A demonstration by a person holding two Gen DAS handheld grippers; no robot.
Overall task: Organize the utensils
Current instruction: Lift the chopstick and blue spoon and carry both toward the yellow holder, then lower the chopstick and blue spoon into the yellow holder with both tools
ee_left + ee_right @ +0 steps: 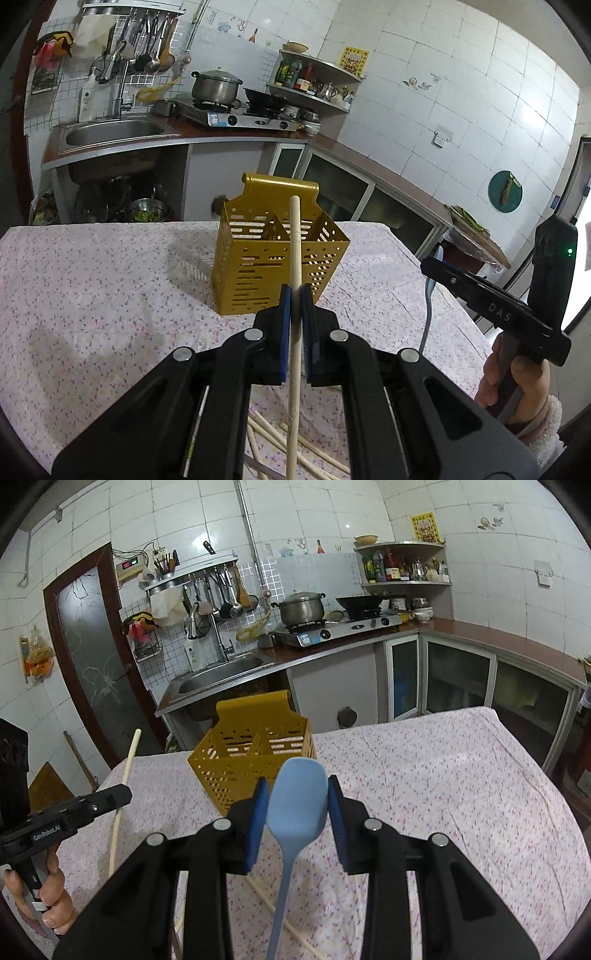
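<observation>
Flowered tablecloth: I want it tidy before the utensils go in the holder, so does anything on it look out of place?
Yes. Several loose wooden chopsticks lie scattered and crossing on the pink flowered tablecloth at its near edge, not in the yellow slotted metal utensil holder, which stands upright.

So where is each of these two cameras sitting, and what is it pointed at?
Left wrist: on the left gripper, looking along its fingers, shut on a wooden chopstick, at the yellow utensil caddy; the right hand shows.
Right wrist: on the right gripper, shut on a blue spoon; the left hand shows.
Shared: caddy, floral tablecloth, sink, stove.
</observation>
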